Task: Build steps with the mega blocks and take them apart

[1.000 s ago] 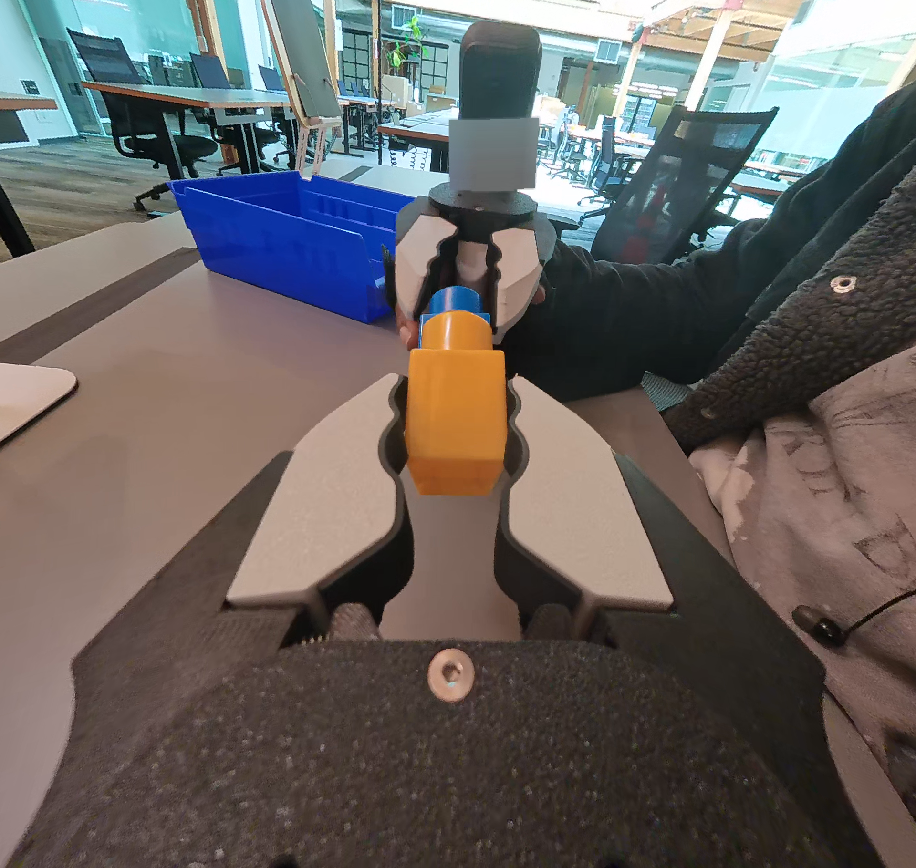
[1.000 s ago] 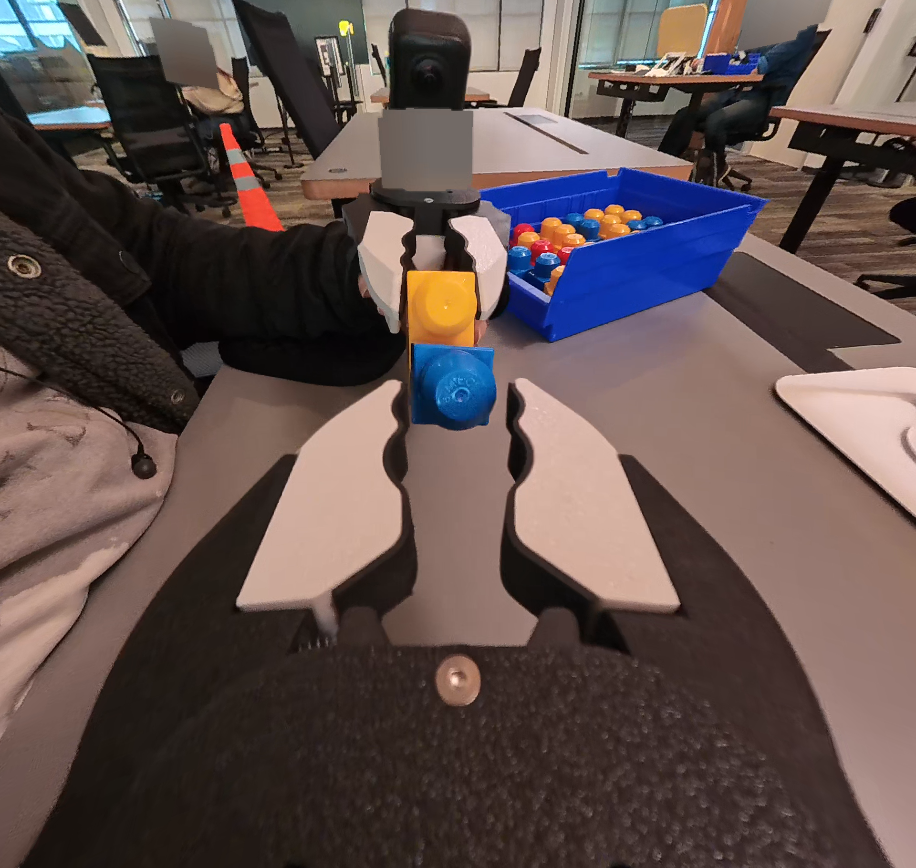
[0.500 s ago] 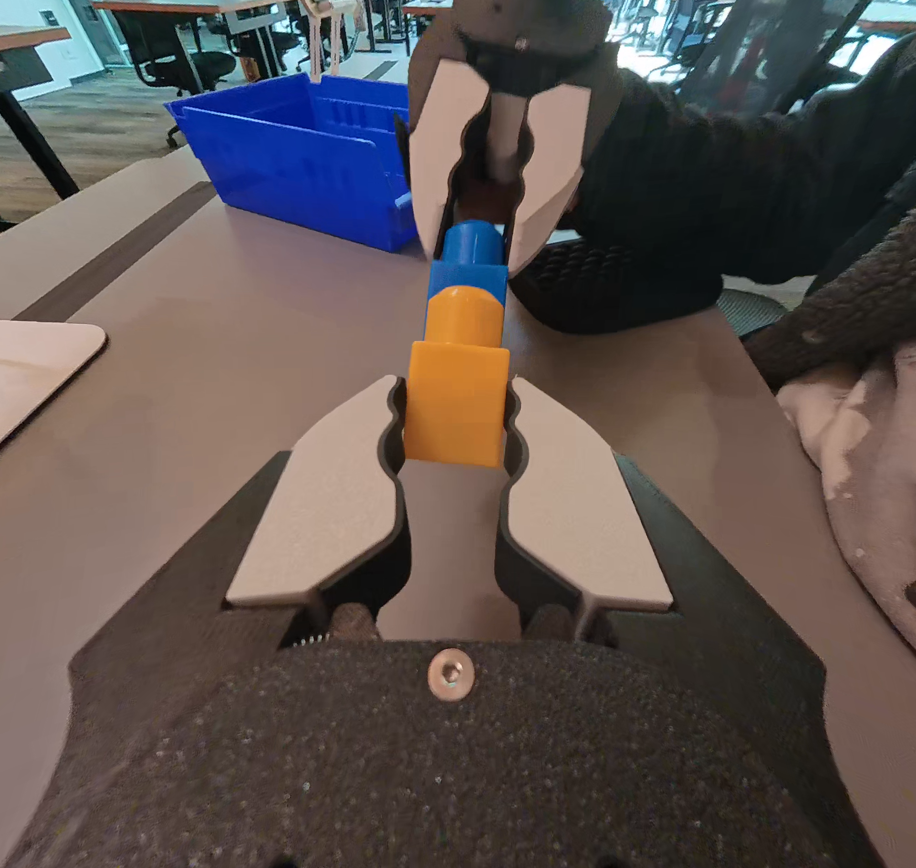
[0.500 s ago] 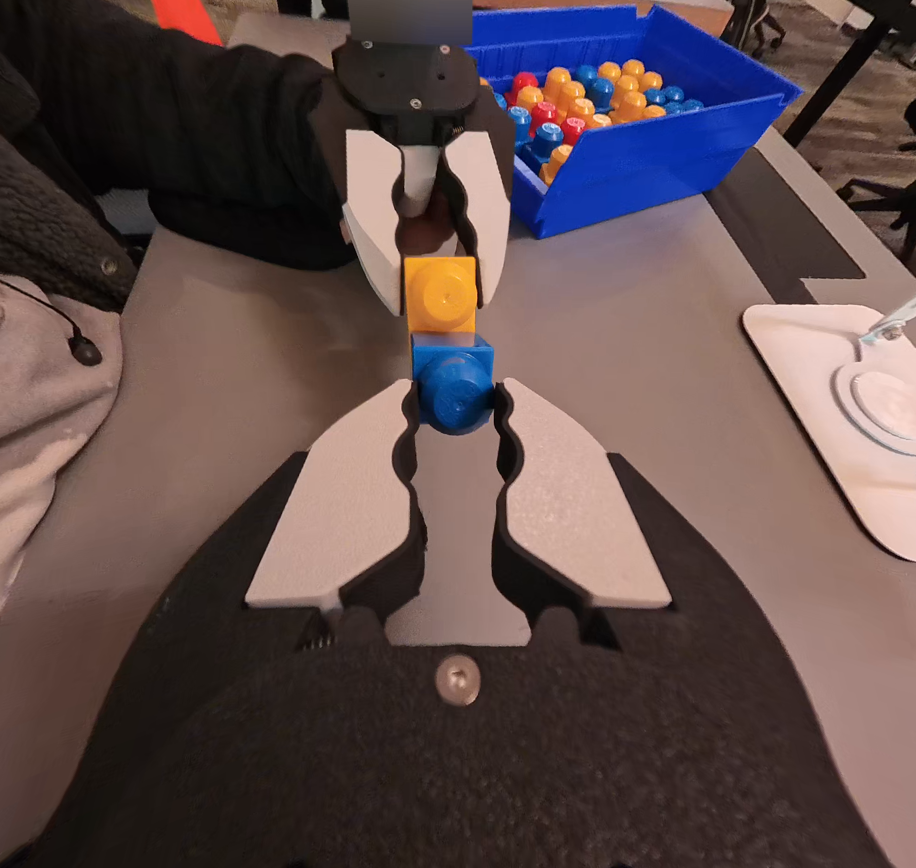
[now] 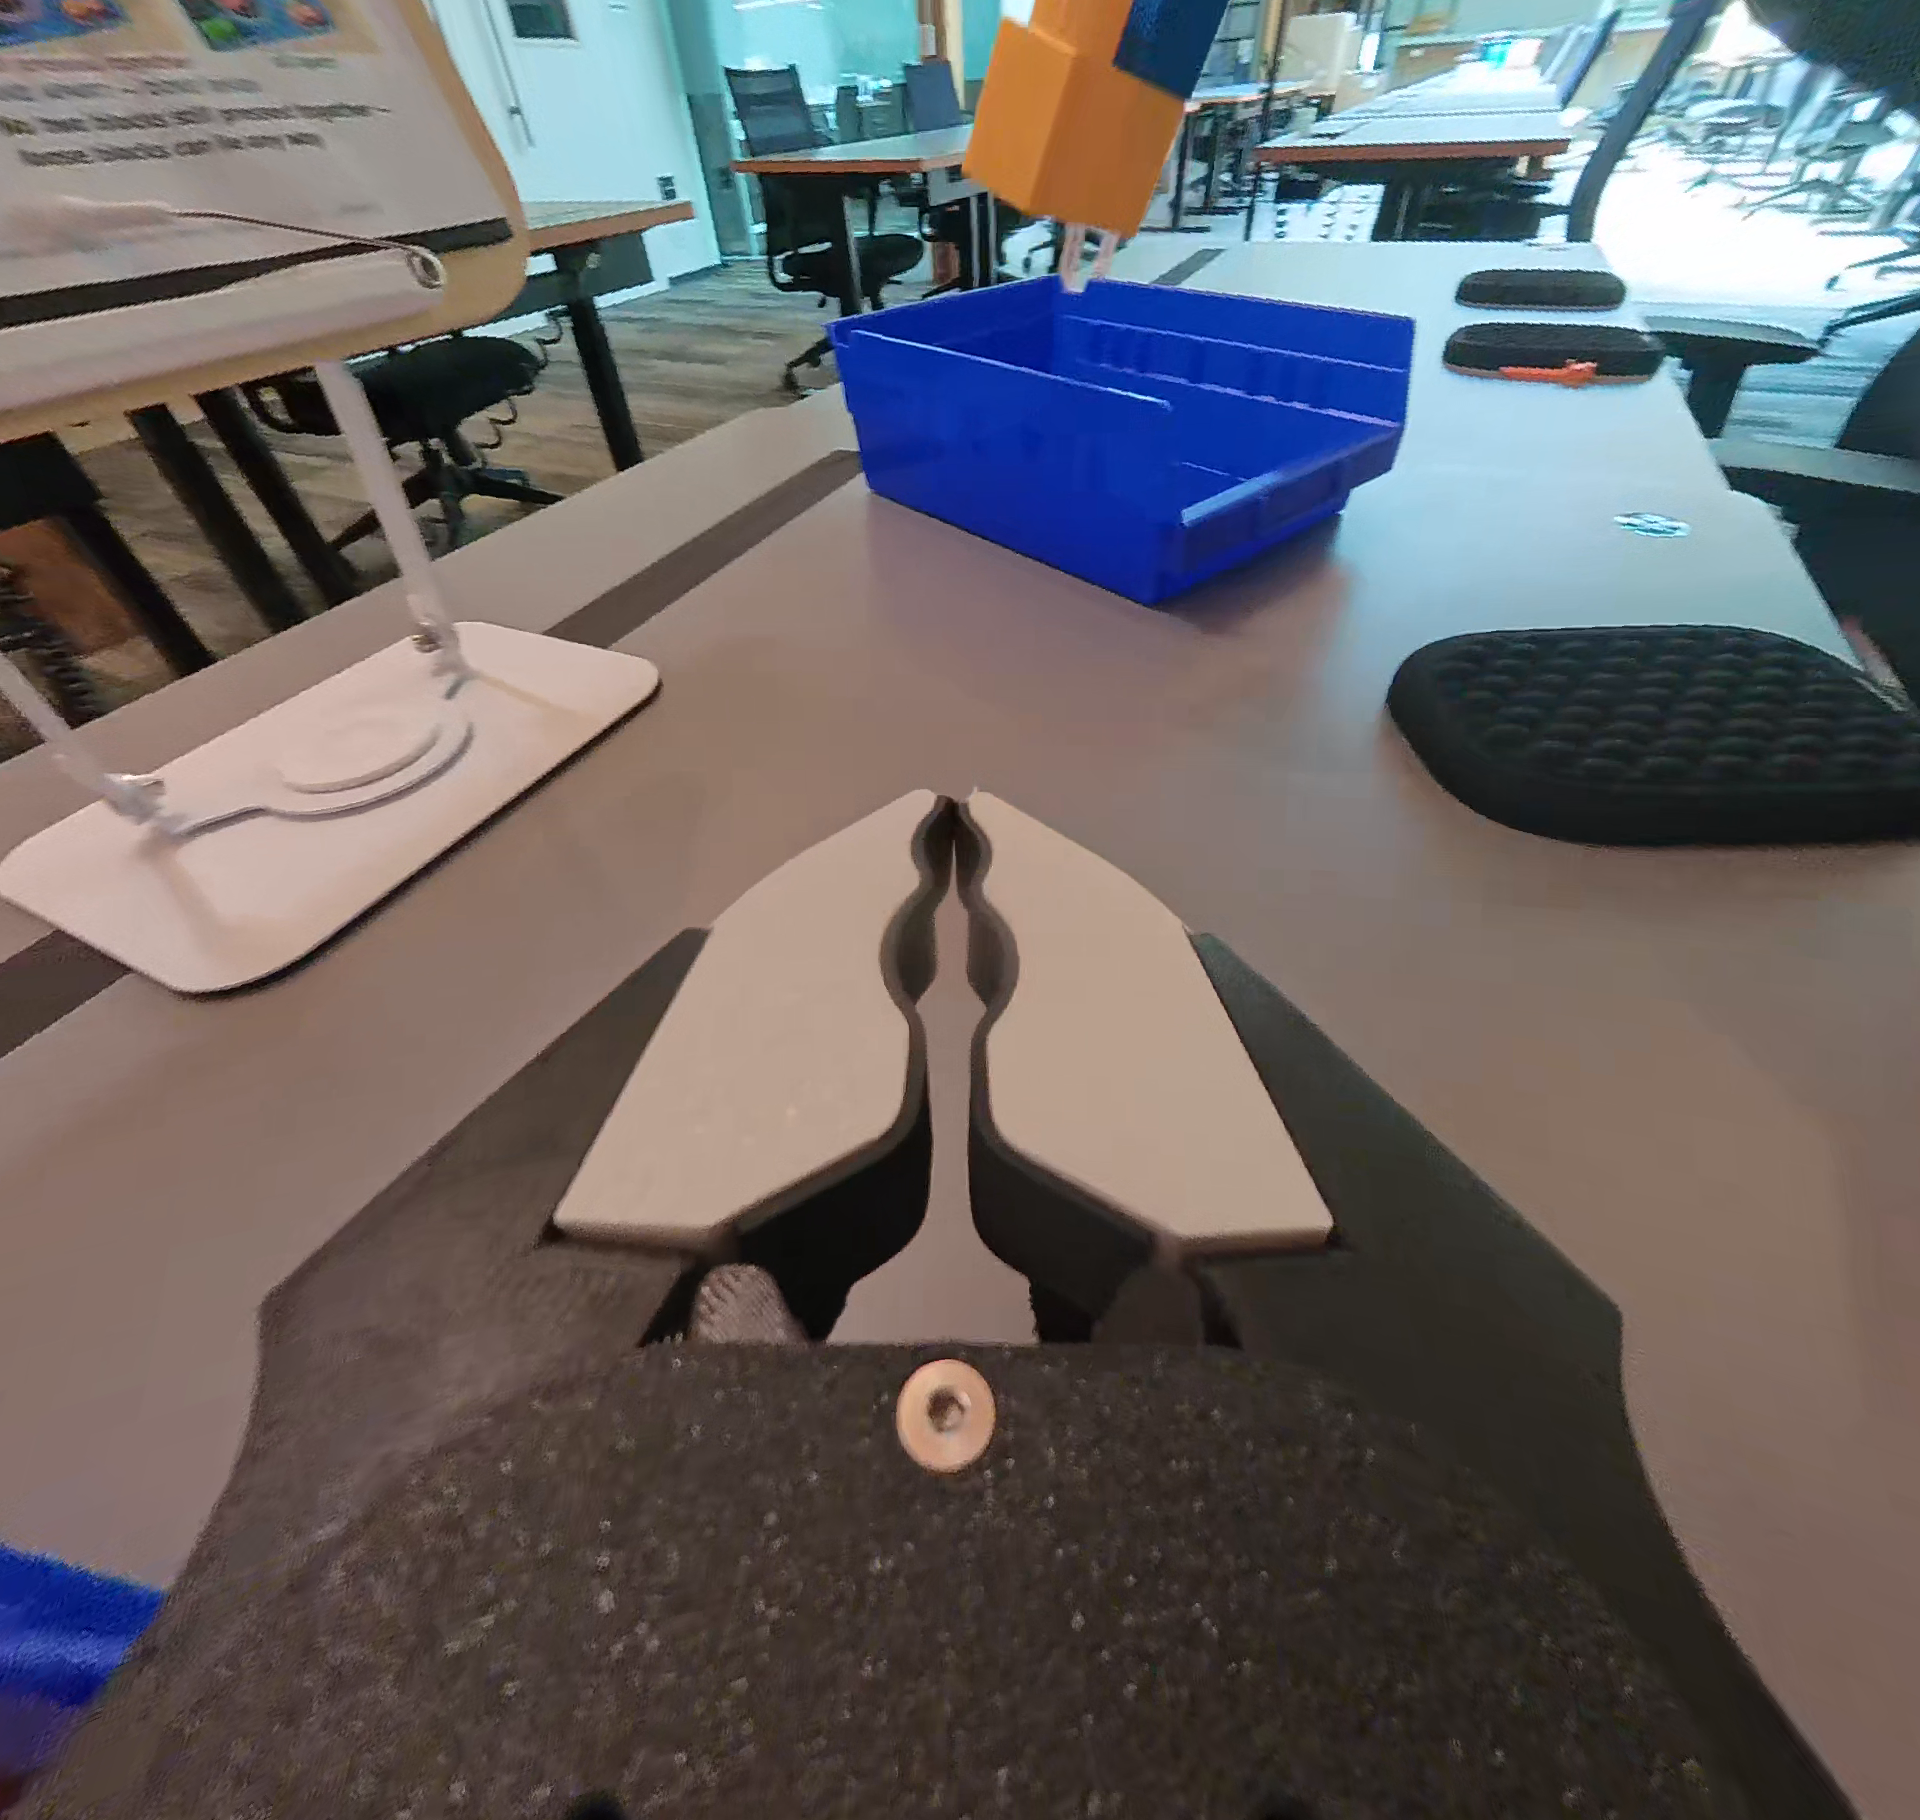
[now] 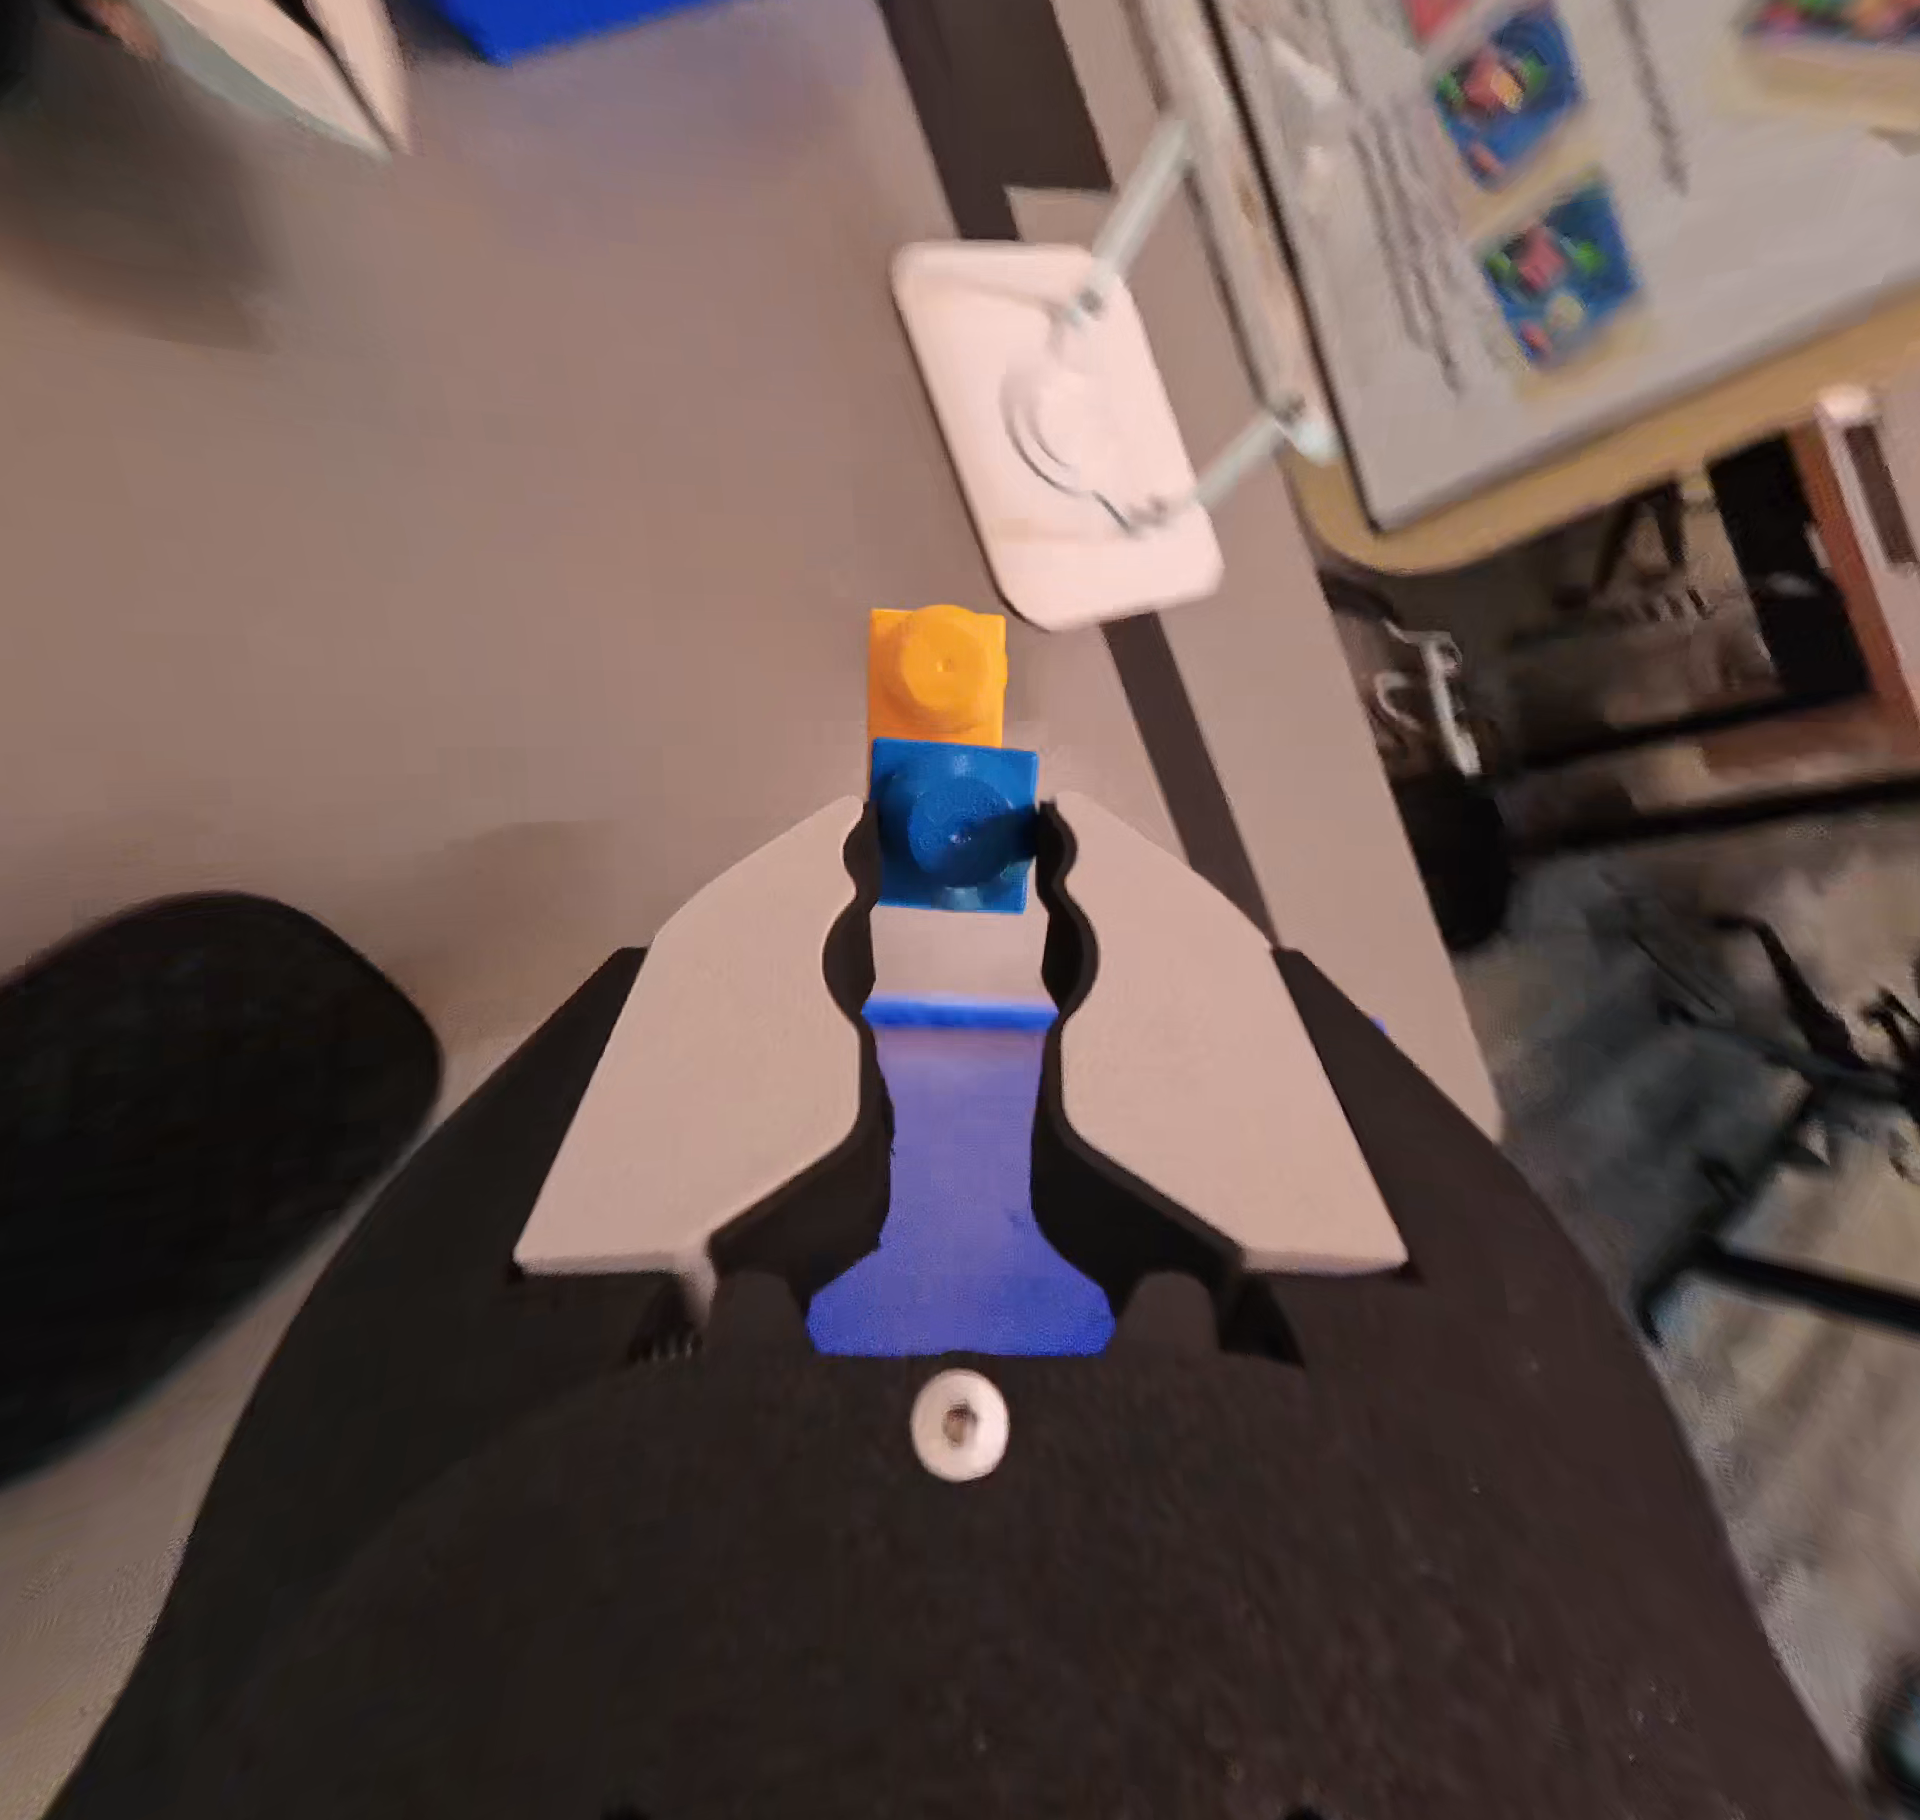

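Left gripper [image 5: 953, 814] has just let go of the orange block [image 5: 1060, 123]; I see its jaws pressed together, empty. Right gripper [image 6: 954, 840] now carries the joined orange and blue block [image 6: 954, 825] alone, high above the blue bin [image 5: 1122, 440], so separating them remains.

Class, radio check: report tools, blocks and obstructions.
Left tool shut, empty. Right tool shut on blue block, orange block attached, held above the table. No obstruction visible.
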Tool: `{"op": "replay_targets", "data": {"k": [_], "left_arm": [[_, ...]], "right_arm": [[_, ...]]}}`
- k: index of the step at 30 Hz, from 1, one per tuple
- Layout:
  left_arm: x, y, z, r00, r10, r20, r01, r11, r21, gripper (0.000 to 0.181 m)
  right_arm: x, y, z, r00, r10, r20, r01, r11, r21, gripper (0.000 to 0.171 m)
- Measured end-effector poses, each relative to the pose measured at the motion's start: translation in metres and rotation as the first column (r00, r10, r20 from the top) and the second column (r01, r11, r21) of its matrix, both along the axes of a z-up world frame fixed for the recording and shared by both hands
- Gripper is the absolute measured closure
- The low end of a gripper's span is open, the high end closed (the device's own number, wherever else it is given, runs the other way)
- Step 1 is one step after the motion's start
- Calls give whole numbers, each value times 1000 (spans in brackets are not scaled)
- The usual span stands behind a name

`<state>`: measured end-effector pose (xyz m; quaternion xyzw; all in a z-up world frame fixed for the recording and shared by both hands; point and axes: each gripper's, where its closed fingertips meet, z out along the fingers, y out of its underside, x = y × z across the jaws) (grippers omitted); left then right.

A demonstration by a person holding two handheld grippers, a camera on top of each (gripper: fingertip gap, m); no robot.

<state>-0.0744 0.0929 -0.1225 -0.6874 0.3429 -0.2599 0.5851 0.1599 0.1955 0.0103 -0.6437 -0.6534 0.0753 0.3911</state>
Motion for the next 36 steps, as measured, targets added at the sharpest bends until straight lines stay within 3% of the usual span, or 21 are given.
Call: {"op": "replay_targets", "data": {"k": [7, 14, 25, 36], "left_arm": [[-1, 5, -8, 999, 25, -20, -26, 999, -21, 181], [3, 8, -21, 997, 43, -70, -46, 998, -40, 181], [5, 12, -34, 998, 36, -52, -42, 993, -112, 181], [9, 12, -41, 999, 13, -32, -18, 986, -166, 181]], "right_arm": [[91, 84, 2, 968, -240, 78, 242, 970, -27, 143], [137, 140, -60, 925, -337, 175, 355, 932, -78, 143], [141, 189, -136, 915, -327, 238, 370, 914, -165, 143], [128, 207, -158, 940, -252, 230, 302, 927, -221, 142]]}}
